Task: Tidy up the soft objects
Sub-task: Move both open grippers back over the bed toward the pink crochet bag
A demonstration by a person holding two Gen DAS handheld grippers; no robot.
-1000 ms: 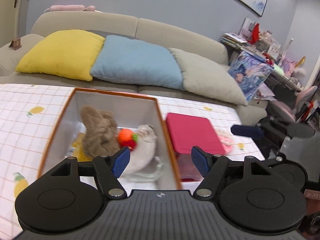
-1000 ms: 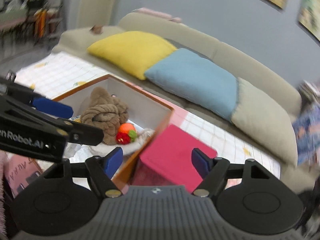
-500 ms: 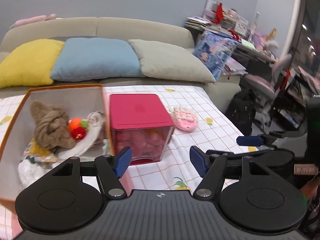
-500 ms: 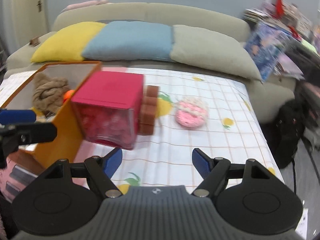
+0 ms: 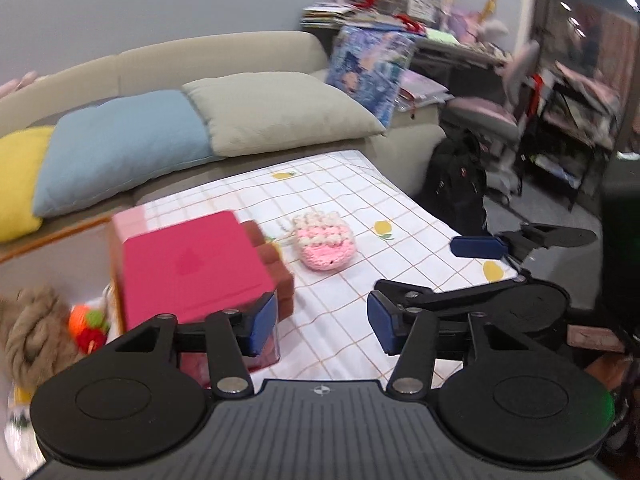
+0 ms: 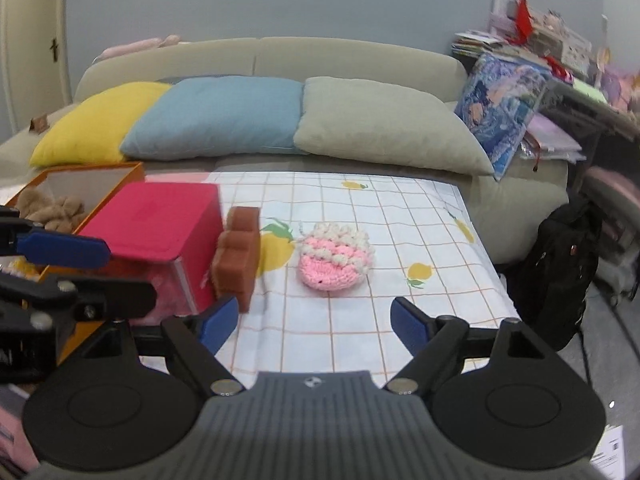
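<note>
A pink and white crocheted pouch (image 6: pixel 335 262) lies on the checked cloth, also in the left wrist view (image 5: pixel 325 246). A brown chocolate-bar shaped soft block (image 6: pixel 237 258) leans against a pink lidded box (image 6: pixel 160 220); both show in the left wrist view, the block (image 5: pixel 276 268) and the box (image 5: pixel 188 268). An orange open box (image 6: pixel 96 178) holds a brown knotted plush (image 5: pixel 28 336) and an orange-red toy (image 5: pixel 86 324). My left gripper (image 5: pixel 320 322) is open and empty. My right gripper (image 6: pixel 310 322) is open and empty, in front of the pouch.
A sofa with yellow (image 6: pixel 100 124), blue (image 6: pixel 216 118) and grey (image 6: pixel 384 124) cushions stands behind the table. A black backpack (image 6: pixel 556 272) sits on the floor at the right. A cluttered desk and a pink chair (image 5: pixel 488 116) stand at the far right.
Both views have swung to the right, from the orange box to the pouch and the table's right side. Both grippers stayed open.
</note>
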